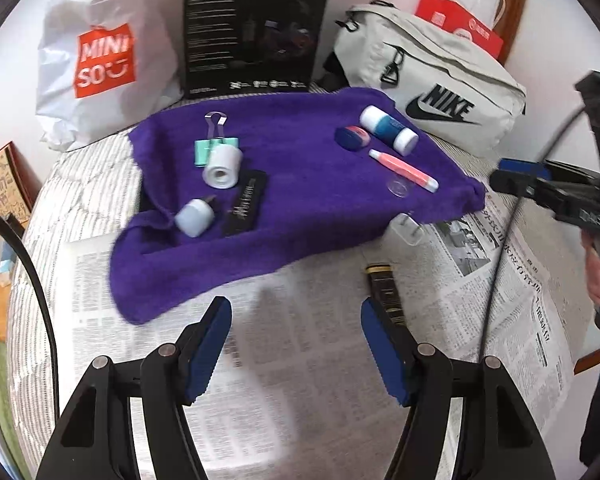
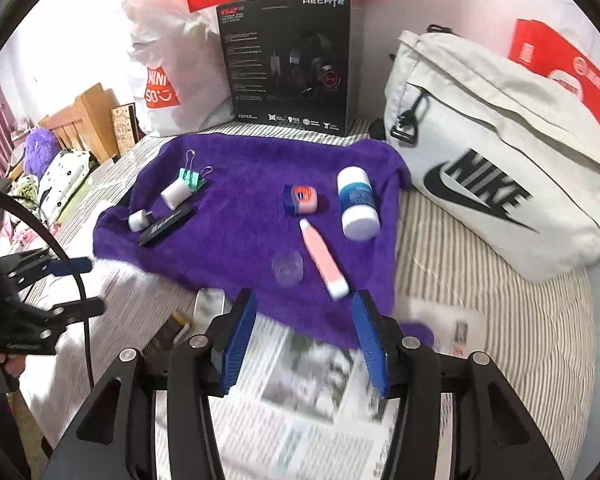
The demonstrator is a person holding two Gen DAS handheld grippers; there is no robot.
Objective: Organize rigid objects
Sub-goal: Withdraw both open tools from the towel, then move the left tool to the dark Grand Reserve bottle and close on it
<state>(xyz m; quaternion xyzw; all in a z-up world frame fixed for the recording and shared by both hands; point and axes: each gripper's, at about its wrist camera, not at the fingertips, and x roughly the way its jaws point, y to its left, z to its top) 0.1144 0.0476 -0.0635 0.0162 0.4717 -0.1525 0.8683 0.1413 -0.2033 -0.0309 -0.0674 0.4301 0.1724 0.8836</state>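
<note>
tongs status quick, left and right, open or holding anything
Left tongs: open, holding nothing, above the newspaper.
Right tongs: open, holding nothing, near the purple towel.

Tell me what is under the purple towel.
The purple towel lies partly over newspaper and the striped bedding. A white plug pokes out at its near edge. Whatever else sits beneath is covered.

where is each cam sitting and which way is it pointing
Left wrist: rides the left gripper, over newspaper, facing the purple towel; its open blue fingers show, plus the right gripper at right.
Right wrist: rides the right gripper, near the towel's front edge, facing the pink tube; open fingers show, left gripper at left.
Shared: towel, tube, Nike bag, headset box.
</note>
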